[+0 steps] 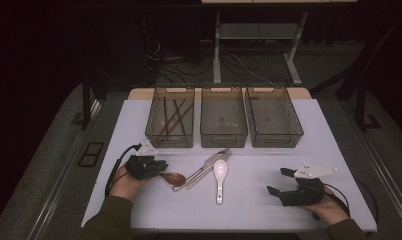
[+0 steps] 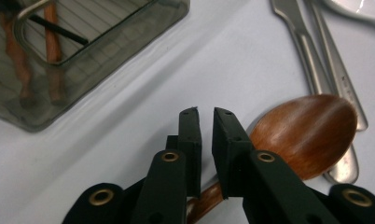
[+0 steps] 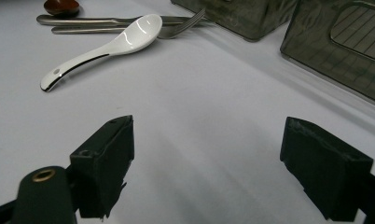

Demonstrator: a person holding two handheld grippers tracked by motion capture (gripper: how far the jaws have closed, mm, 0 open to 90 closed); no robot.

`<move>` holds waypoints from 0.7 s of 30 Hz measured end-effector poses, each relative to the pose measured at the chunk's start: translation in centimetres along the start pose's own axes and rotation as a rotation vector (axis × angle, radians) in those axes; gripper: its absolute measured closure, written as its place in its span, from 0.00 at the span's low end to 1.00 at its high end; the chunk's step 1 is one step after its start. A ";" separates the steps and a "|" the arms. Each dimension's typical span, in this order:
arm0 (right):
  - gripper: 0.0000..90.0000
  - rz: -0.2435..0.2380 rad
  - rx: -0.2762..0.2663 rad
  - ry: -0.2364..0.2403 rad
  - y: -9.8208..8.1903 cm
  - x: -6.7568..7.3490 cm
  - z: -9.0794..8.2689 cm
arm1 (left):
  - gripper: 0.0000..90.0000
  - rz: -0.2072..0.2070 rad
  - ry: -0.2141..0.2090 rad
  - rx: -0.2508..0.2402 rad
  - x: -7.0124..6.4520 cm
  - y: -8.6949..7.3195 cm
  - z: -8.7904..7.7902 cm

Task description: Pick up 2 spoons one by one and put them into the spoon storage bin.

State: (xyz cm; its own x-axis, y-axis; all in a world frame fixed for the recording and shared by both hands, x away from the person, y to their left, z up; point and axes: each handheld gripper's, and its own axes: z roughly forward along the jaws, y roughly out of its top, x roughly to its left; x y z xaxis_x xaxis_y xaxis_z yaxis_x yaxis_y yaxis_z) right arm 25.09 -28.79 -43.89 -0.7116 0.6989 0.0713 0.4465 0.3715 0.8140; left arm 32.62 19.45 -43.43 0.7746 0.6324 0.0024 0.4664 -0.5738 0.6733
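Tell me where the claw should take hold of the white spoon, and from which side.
Grip the white spoon on its narrow handle, probably about midway, coming straight down from above with the jaws across it. It lies flat on the table, bowl toward the bins, handle toward the person. The handle's sides are bare table, while the fork crowds the bowl's left. The open right claw is nearer.

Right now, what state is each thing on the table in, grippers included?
Left gripper: shut on the wooden spoon's handle.
Right gripper: open, nothing between its jaws.
Wooden spoon: lying on the table, bowl resting against the metal cutlery.
White spoon: lying flat, untouched.
Fork and knife: lying side by side, untouched.
Left bin: holds chopsticks.
Middle bin: empty.
Right bin: empty.
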 end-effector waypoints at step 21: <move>0.20 -0.004 0.004 0.003 0.0 0.1 -0.1 | 0.99 -0.024 0.022 0.121 0.0 -1.7 -1.8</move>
State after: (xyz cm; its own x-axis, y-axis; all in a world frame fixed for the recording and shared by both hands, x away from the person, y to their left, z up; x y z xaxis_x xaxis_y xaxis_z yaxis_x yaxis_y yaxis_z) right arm 25.00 -28.78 -43.81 -0.7151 0.6955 0.0701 0.4460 0.3769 0.8118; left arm 31.02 21.38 -43.25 0.7537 0.6572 0.0044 0.5339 -0.6161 0.5791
